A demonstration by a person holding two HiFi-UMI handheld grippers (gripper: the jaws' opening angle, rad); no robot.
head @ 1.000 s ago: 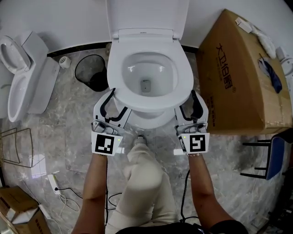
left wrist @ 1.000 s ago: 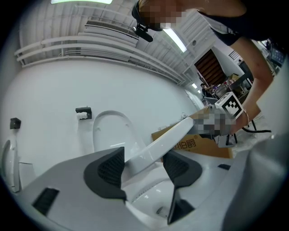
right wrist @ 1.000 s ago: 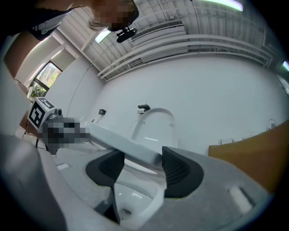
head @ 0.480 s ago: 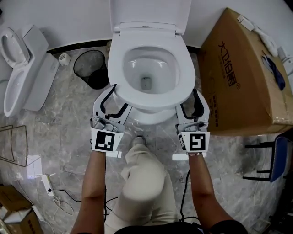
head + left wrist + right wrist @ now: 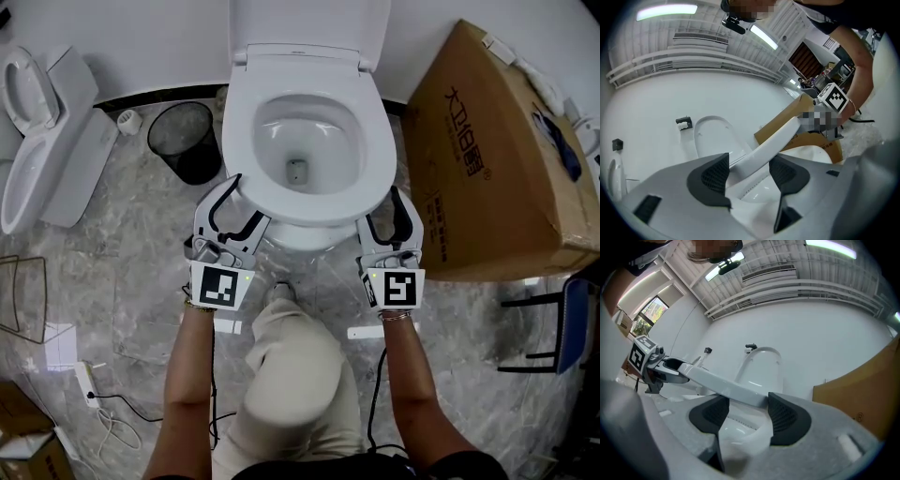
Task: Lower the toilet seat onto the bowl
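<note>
Left gripper (image 5: 246, 199) and right gripper (image 5: 384, 208) each clamped the near rim of the seat (image 5: 302, 208). It hung low but tilted, not yet resting on the bowl (image 5: 300, 236).

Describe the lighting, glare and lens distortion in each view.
Head view: even, soft light, a faint sheen on the toilet seat, straight lines bowing toward darkened corners. Left gripper view: strong fisheye circle with black corners, a ceiling light strip blown out, the near fingers slightly soft. Right gripper view: same fisheye, a bright strip at the top edge, shadowed left side.
</note>
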